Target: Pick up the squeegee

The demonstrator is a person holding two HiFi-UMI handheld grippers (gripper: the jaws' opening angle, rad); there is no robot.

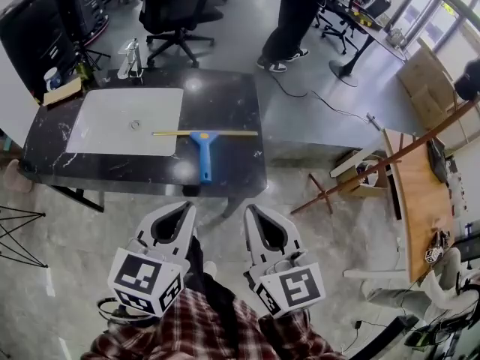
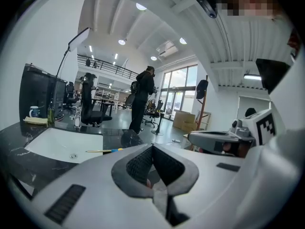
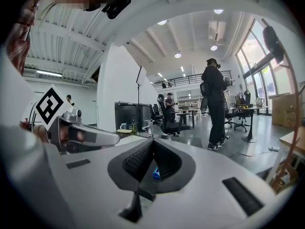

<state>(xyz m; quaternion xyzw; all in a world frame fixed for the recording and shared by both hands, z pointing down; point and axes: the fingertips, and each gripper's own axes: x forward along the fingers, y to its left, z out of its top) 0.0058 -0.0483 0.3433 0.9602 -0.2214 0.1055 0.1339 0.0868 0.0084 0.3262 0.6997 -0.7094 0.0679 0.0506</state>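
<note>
Both tools are held close in, short of the table edge. The left tool [image 1: 187, 207] and right tool [image 1: 249, 208] each have their jaws pinched together with nothing in them, so job one is spreading a pair apart before going in. The squeegee [image 1: 203, 156] lies flat on the near half of the table [image 1: 225, 100], well apart from both tools, with its blue handle [image 1: 204, 165] pointing back at me and its yellow blade [image 1: 225, 133] running crosswise. I'd go with the right tool since it's roughly lined up: come in low, straddle the handle, and clamp mid-handle so it doesn't tip. The table is dark, glossy stone, probably slick, with a white mat [image 1: 112, 130] just left of the squeegee. Beyond that are an office chair [image 1: 176, 13] and a person [image 1: 296, 13] standing on the grey floor.
</note>
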